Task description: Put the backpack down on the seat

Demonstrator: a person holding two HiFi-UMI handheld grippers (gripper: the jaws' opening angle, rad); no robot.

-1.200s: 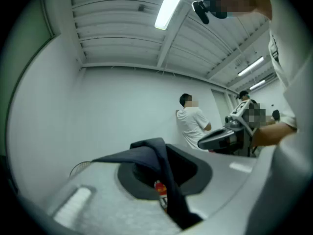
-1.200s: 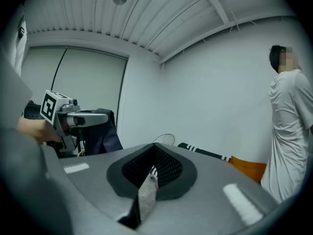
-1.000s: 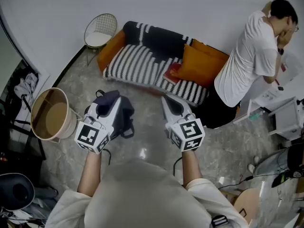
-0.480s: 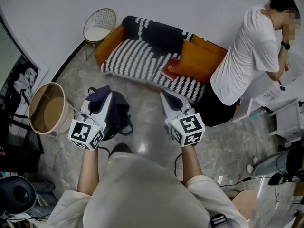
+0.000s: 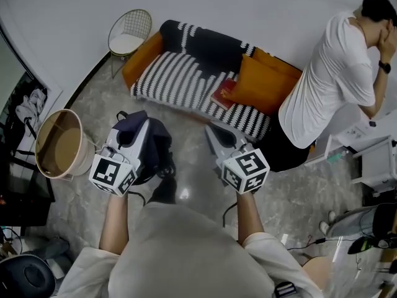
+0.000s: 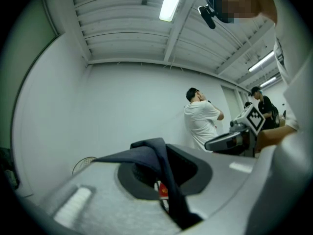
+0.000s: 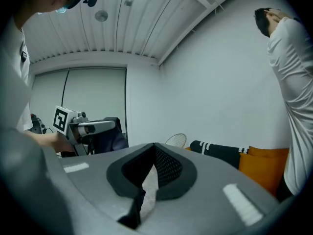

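A dark navy backpack (image 5: 155, 149) hangs over the floor in front of the sofa, off its seat. My left gripper (image 5: 138, 128) is shut on its top strap (image 6: 146, 150), which drapes over the closed jaws in the left gripper view. My right gripper (image 5: 214, 132) is held level beside it, a hand's width to the right, shut with nothing in it; its pads (image 7: 159, 168) meet in the right gripper view. The black-and-white striped sofa (image 5: 186, 82) stands ahead by the wall, with an orange cushion (image 5: 263, 82) and a red book (image 5: 224, 93) on its seat.
A person in a white T-shirt (image 5: 329, 73) stands at the sofa's right end, by a white desk (image 5: 372, 135). A round wooden tub (image 5: 57, 144) stands at my left. A wire chair (image 5: 129, 33) sits left of the sofa. Marble floor (image 5: 192, 166) lies between me and the sofa.
Both grippers have kept their hold and spacing, drifting slightly left in view. My shoe now shows below the backpack. The bystander has raised a hand to the head.
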